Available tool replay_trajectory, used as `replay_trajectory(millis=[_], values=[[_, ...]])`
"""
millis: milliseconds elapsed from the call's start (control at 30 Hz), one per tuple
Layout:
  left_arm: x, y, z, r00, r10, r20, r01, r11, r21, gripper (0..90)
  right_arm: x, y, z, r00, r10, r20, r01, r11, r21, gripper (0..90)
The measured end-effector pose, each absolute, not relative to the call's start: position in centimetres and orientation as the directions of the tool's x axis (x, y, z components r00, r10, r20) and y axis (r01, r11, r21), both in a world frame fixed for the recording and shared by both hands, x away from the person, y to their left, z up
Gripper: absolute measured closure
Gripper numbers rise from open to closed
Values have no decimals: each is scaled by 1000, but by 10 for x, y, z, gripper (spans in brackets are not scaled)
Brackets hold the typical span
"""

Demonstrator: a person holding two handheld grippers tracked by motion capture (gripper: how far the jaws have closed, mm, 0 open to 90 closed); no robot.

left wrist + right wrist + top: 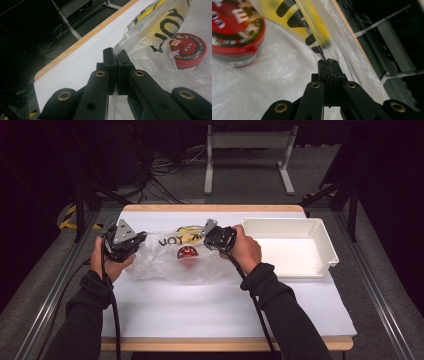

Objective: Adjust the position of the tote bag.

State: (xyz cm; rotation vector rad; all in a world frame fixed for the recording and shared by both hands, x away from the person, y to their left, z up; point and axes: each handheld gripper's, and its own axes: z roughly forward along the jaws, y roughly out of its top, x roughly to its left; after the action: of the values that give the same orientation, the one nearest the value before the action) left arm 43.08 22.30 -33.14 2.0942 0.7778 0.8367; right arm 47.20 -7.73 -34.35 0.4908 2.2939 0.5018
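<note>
I have the left gripper and right gripper each clamped tight on opposite edges of the plastic bag, spreading its mouth on the table around the red tin.

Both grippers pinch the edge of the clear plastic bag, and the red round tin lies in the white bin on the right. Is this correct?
Not quite. The red tin lies inside the plastic bag, as the high view shows, not in the white bin. Both the left gripper and the right gripper do pinch the bag.
</note>
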Motion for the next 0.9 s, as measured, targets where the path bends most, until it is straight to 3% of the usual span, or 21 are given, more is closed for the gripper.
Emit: replay_trajectory(millis=[200, 433, 567, 733, 900], values=[[442, 223, -323, 573, 730, 372, 262, -593, 761, 883, 480, -70, -330, -621, 495, -607, 204, 851, 485, 900], [449, 230, -315, 557, 748, 360, 285, -580, 763, 863, 488, -67, -322, -614, 516, -597, 209, 836, 507, 900], [453, 235, -323, 572, 755, 321, 322, -566, 759, 729, 489, -64, -326, -630, 513, -583, 219, 837, 501, 900], [446, 243, -321, 586, 763, 274, 301, -519, 800, 654, 489, -65, -330, -658, 514, -550, 227, 832, 507, 900], [438, 249, -297, 630, 750, 199, 249, -438, 864, 571, 487, -62, -332, -669, 513, -538, 229, 831, 508, 900]])
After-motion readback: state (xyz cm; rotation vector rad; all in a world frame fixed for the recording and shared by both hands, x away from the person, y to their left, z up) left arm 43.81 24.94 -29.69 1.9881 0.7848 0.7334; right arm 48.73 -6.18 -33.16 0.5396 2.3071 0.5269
